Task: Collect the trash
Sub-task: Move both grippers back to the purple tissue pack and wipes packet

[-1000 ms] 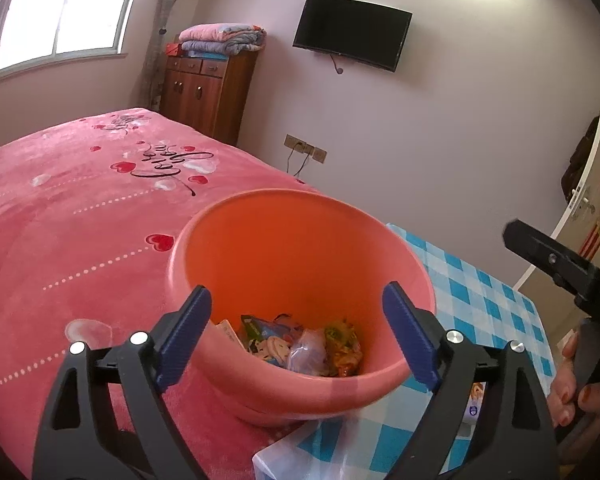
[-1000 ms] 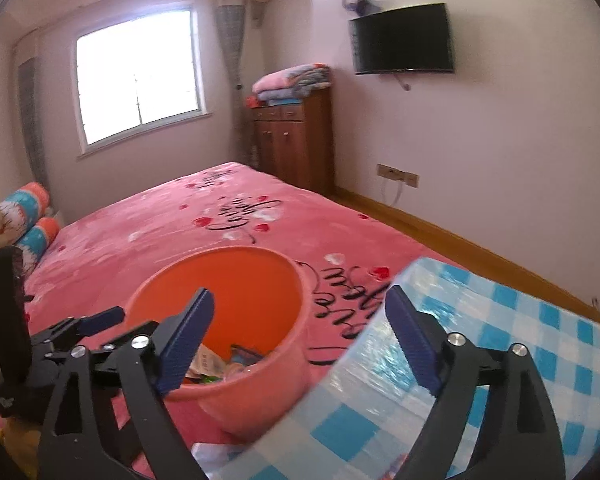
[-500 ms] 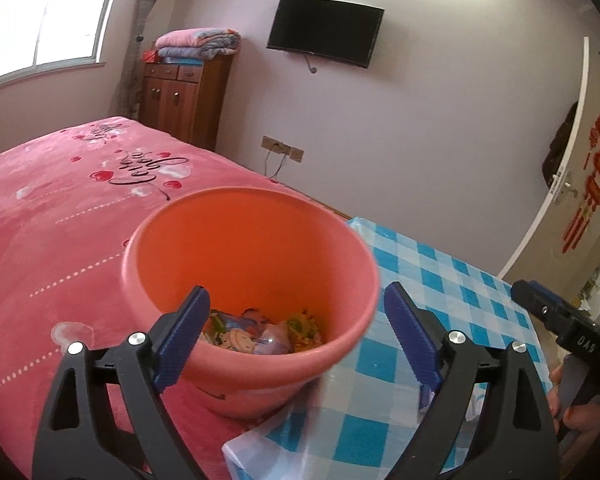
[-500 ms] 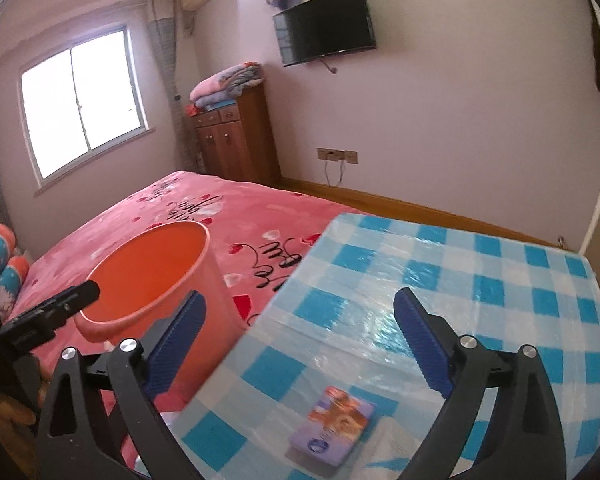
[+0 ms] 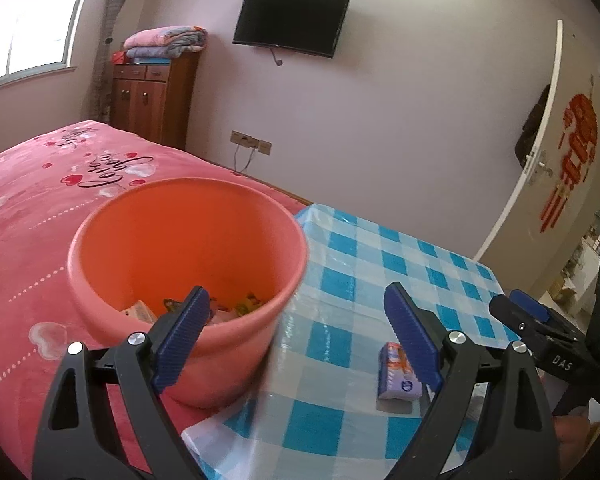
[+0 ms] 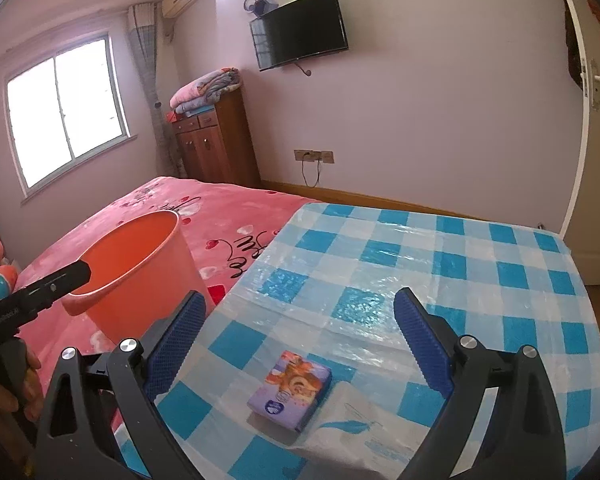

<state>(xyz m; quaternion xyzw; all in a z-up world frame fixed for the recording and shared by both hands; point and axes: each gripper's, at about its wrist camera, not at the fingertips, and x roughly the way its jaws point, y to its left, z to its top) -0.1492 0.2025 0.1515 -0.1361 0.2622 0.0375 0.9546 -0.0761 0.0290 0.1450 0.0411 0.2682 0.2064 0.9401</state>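
My right gripper (image 6: pixel 296 344) gapes empty above the small purple soft-plastic tissue packet (image 6: pixel 290 390) near the table's near edge: light, squashy, best pinched across its short sides.

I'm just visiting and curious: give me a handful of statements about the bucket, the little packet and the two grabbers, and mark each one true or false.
1. The orange bucket already has wrappers at its bottom. True.
2. The small tissue packet lies inside the bucket. False: it lies on the blue checked tablecloth, apart from the bucket.
3. The right gripper has its jaws open with nothing between the pads. True.
4. The left gripper is clamped on the bucket's rim. False: its jaws are open and hold nothing.
5. The bucket stands on the floor. False: it stands on the pink bedspread, beside the tablecloth.
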